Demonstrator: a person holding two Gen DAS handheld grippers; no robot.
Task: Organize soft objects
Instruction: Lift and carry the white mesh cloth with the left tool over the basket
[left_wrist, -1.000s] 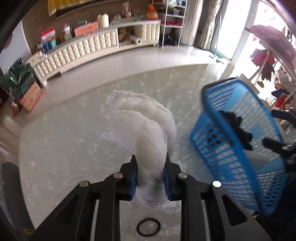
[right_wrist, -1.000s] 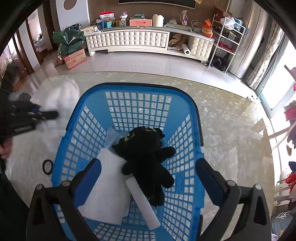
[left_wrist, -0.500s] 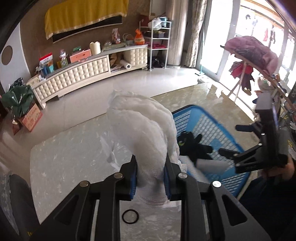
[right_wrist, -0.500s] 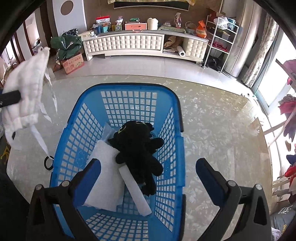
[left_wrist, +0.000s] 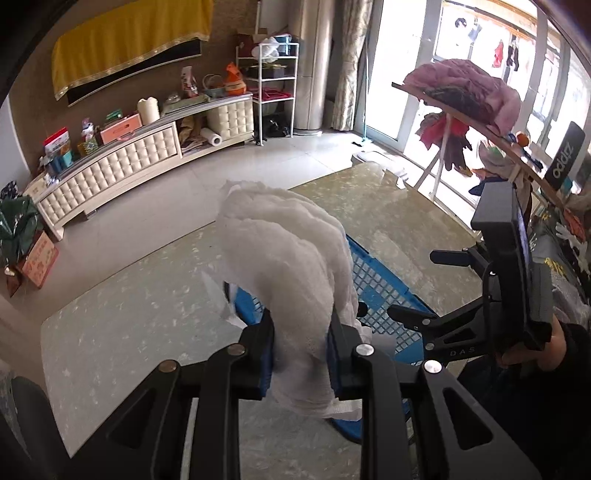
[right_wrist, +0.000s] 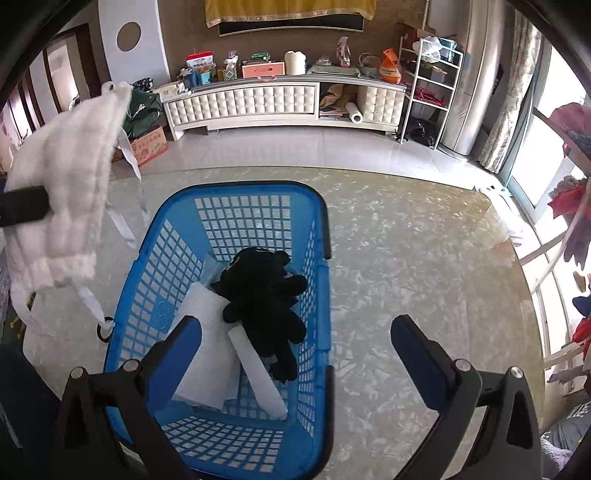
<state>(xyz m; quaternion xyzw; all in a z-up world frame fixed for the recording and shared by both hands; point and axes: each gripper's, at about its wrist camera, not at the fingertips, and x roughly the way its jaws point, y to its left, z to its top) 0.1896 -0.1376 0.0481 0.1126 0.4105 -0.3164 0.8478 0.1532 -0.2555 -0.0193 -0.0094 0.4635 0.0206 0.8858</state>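
1. Cloth (left_wrist: 291, 258), white and bunched, is clamped between the left gripper's (left_wrist: 301, 354) blue pads, held in the air above the left rim of the basket (right_wrist: 236, 206); white ribbons hang from it toward the rim.
2. Inside the basket lie a black plush (right_wrist: 266, 291), a folded white pad (right_wrist: 207, 354) to the plush's left, and a white roll (right_wrist: 258, 373) leaning across the pad and the plush's lower body.
3. Right gripper (right_wrist: 295, 354) hovers over the basket's near end with its fingers spread wide, grasping nothing; the left finger sits above the pad, the right finger is outside the basket's right wall.
4. Basket stands on a marbled table (right_wrist: 406, 277).
5. A black ring (right_wrist: 105, 332) lies on the table just beside the basket's left wall.
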